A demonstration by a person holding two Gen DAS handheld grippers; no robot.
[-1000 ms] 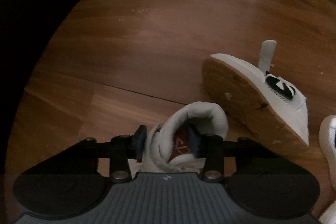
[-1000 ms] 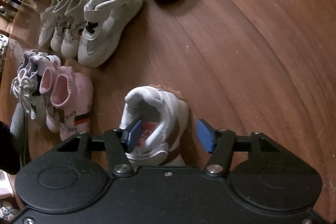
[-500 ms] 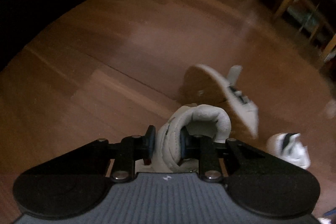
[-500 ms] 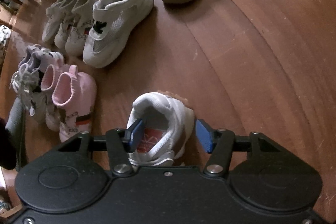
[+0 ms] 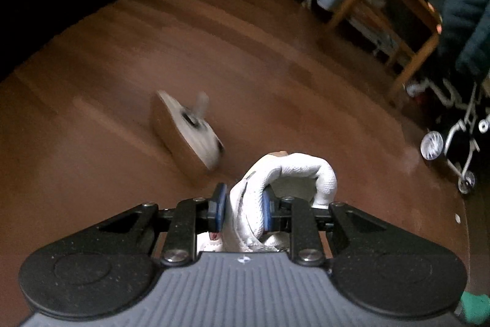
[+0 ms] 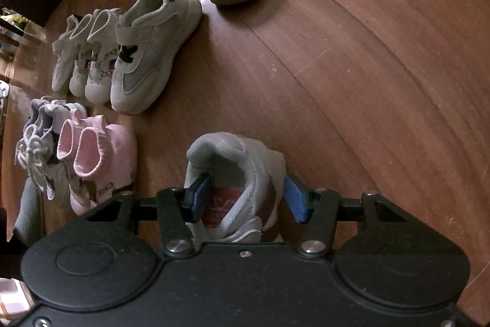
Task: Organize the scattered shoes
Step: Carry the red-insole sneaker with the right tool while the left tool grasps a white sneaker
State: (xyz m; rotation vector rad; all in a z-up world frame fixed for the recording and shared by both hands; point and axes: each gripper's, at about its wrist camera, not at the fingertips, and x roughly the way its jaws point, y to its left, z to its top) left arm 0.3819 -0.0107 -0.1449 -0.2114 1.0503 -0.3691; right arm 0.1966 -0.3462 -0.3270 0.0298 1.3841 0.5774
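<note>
Left tongs (image 5: 242, 209) clamped on collar wall of white shoe (image 5: 294, 173), shoe hanging clear of floor (image 5: 122, 66). Right tongs (image 6: 243, 198) apart, straddling the mate (image 6: 235, 170): left pad inside the opening, right pad beside its outer wall, not pressing. Mate stands on floor, long axis running under the tongs, heel away. Row (image 6: 119, 60) lies up-left of right tongs, pink pair (image 6: 101, 155) nearest; right hand nearer it, likely.

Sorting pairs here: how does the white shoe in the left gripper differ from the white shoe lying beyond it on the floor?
The held shoe is pinched by its collar wall in the left gripper, clear of the floor; the tipped shoe lies loose on its side. The held shoe shows its opening; the tipped shoe shows its tan sole and a raised strap. Both are white.
</note>
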